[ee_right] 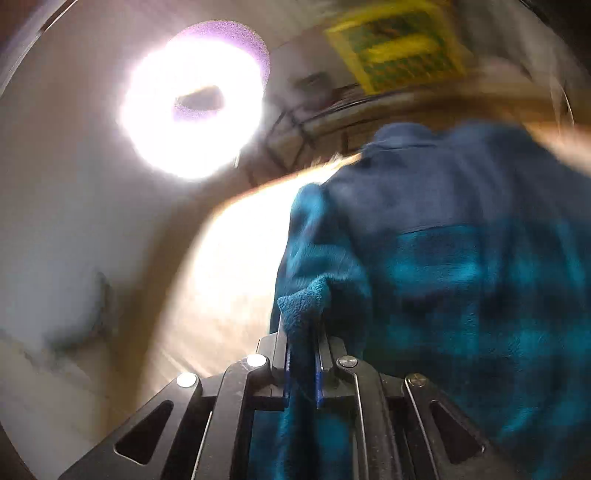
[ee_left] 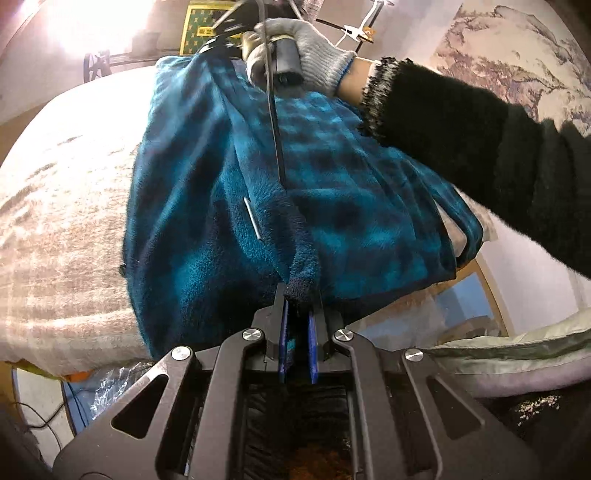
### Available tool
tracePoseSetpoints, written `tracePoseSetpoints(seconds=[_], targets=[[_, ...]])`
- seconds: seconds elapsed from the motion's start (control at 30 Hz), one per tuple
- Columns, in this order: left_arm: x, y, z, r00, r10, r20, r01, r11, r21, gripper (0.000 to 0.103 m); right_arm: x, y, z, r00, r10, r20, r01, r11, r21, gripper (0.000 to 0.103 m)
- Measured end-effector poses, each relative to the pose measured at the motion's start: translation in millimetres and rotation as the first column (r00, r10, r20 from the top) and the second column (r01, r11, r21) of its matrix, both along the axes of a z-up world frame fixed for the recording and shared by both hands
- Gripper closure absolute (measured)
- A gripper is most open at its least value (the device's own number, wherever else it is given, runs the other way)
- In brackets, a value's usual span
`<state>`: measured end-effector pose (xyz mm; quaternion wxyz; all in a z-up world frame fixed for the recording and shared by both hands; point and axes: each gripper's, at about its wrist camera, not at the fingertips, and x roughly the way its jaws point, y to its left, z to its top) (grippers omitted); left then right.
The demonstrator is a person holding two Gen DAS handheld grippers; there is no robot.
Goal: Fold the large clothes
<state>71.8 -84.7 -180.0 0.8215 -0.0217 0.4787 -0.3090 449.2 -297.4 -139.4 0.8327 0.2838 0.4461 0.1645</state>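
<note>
A large teal and dark blue checked fleece garment (ee_left: pixel 258 177) lies stretched over a beige blanket on the bed (ee_left: pixel 62 206). My left gripper (ee_left: pixel 299 295) is shut on a dark cuff or edge of the garment at its near end. My right gripper (ee_right: pixel 302 325) is shut on a teal fold of the same garment (ee_right: pixel 461 280); the right wrist view is blurred by motion. In the left wrist view the right gripper (ee_left: pixel 236 33) shows at the garment's far end, held by a gloved hand (ee_left: pixel 306 48).
A black-sleeved arm (ee_left: pixel 480 155) crosses above the garment on the right. A bright ring lamp (ee_right: pixel 192 107) glares in the right wrist view. A green and yellow box (ee_left: pixel 199 29) stands behind the bed. A grey cushion (ee_left: pixel 517 354) and plastic bags (ee_left: pixel 110 387) lie near the bed's edge.
</note>
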Motion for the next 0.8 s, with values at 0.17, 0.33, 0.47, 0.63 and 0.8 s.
tracePoseSetpoints(seconds=[0.17, 0.33, 0.47, 0.63, 0.8], targets=[[2.8, -16.0, -16.1, 0.999, -0.044, -0.025, 0.044, 0.999, 0.005, 0.096, 3.9, -52.5, -60.1, 0.982, -0.102, -0.157, 0.117, 0.989, 0.089, 0.097], [-6.4, -14.1, -5.7, 0.998, -0.058, -0.031, 0.058, 0.998, -0.005, 0.081, -7.6, -52.3, -38.3, 0.984, -0.102, -0.149, 0.102, 0.995, -0.01, 0.076], [-31.5, 9.6, 12.5, 0.999, -0.037, -0.018, 0.036, 0.998, -0.041, 0.08, -34.4, -49.1, 15.8, 0.998, -0.052, -0.047, 0.047, 0.994, -0.102, 0.065], [-61.2, 57.6, 33.2, 0.994, 0.101, -0.028, -0.104, 0.988, -0.111, 0.08, -102.3, -55.4, 77.4, 0.998, 0.028, 0.049, -0.028, 1.0, -0.01, 0.065], [-67.7, 105.7, 55.0, 0.964, 0.263, 0.021, -0.257, 0.954, -0.153, 0.08, -193.4, -59.5, 123.2, 0.986, 0.092, 0.137, -0.099, 0.994, 0.043, 0.058]])
